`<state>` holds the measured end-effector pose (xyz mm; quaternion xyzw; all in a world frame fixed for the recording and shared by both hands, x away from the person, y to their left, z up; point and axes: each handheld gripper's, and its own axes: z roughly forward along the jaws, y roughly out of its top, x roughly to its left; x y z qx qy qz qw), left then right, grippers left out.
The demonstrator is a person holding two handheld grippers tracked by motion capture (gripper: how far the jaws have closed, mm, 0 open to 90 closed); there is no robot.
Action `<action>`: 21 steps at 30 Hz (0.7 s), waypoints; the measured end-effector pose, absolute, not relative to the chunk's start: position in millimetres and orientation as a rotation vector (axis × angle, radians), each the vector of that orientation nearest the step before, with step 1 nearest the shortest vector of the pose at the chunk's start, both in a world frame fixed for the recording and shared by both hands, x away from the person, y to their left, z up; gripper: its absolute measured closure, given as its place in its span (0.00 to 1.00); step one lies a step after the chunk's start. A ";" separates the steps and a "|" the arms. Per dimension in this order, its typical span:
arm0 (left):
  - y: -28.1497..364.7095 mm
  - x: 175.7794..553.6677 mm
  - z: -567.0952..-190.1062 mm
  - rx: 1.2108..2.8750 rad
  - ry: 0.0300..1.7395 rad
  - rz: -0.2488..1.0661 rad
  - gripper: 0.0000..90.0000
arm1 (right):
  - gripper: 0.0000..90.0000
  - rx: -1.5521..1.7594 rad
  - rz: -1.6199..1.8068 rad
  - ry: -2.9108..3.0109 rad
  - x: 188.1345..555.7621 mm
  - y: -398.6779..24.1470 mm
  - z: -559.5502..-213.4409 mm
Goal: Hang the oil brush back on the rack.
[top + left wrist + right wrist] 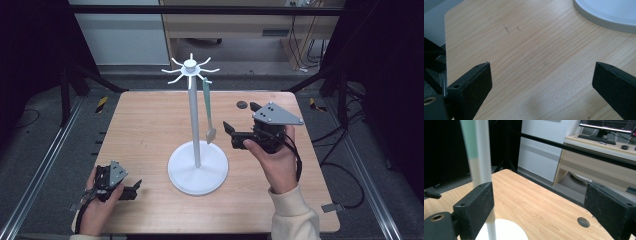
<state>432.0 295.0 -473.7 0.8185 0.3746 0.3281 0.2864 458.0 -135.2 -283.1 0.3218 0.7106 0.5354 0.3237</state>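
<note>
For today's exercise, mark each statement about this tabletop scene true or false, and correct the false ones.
1. A green-handled utensil hangs from the white stand. True.
2. The right gripper holds the utensil. False: it is open and holds nothing.
3. The left gripper is open above bare wooden table. True.
4. The stand lies tipped over. False: it stands upright on its round base.

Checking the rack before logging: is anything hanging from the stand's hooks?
Yes, a pale green utensil hangs from one hook of the white stand.
</note>
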 end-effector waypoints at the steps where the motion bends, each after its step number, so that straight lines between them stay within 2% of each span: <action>1: 295.0 432.0 -473.7 2.188 1.001 0.876 0.02 | 0.10 0.847 1.405 1.862 458.3 -136.6 -283.2; 10: 294.4 432.2 -474.0 2.192 1.003 0.880 0.02 | 0.09 0.932 1.360 1.803 465.4 -158.2 -288.6; 21: 297.0 432.2 -473.9 2.178 1.028 0.898 0.03 | 0.11 1.057 1.246 1.781 484.2 -179.7 -318.3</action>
